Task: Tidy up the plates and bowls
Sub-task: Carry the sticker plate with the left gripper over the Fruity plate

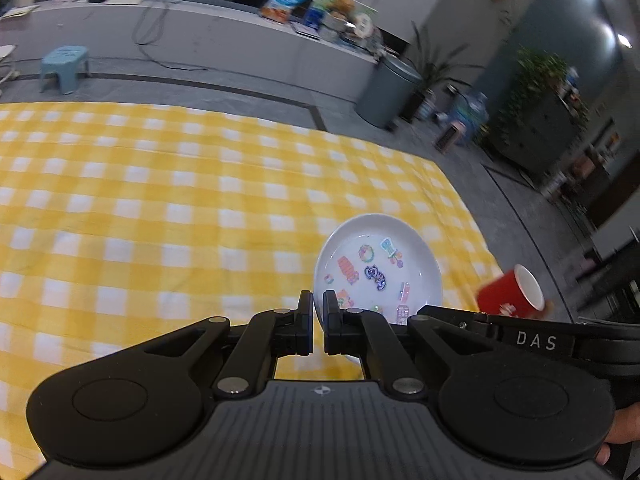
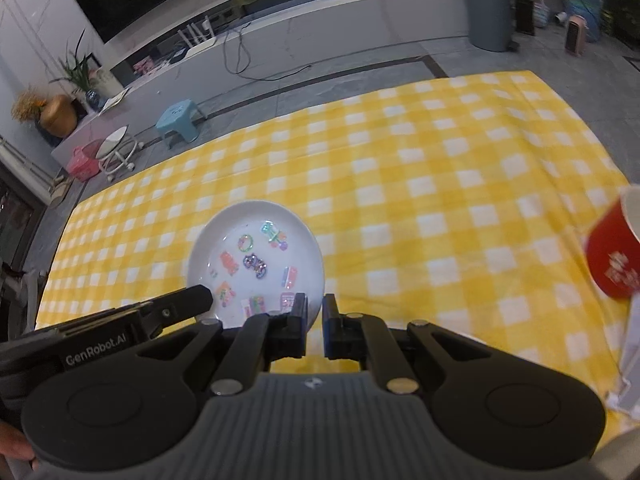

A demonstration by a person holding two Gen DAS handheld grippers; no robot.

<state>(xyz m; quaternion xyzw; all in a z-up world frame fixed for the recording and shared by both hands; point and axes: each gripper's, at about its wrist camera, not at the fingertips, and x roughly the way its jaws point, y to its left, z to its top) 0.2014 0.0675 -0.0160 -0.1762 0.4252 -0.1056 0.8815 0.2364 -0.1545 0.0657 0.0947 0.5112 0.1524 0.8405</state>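
Observation:
A white plate with colourful stickers [image 1: 380, 268] is held above the yellow checked cloth [image 1: 160, 208]. My left gripper [image 1: 318, 312] is shut on the plate's left rim. My right gripper [image 2: 315, 314] is shut on the plate's [image 2: 256, 260] right rim. Each gripper's body shows in the other's view: the right one [image 1: 520, 336] in the left wrist view, the left one [image 2: 120, 324] in the right wrist view. A red cup with a white inside [image 1: 516, 292] lies tilted at the cloth's right edge; it also shows in the right wrist view [image 2: 616, 252].
A white object [image 2: 630, 360] stands by the red cup at the right. Beyond the cloth [image 2: 440, 168] are grey floor, a blue stool [image 2: 180, 120], a grey bin [image 2: 488, 12], a low white counter with snack bags [image 1: 282, 0] and potted plants [image 1: 536, 92].

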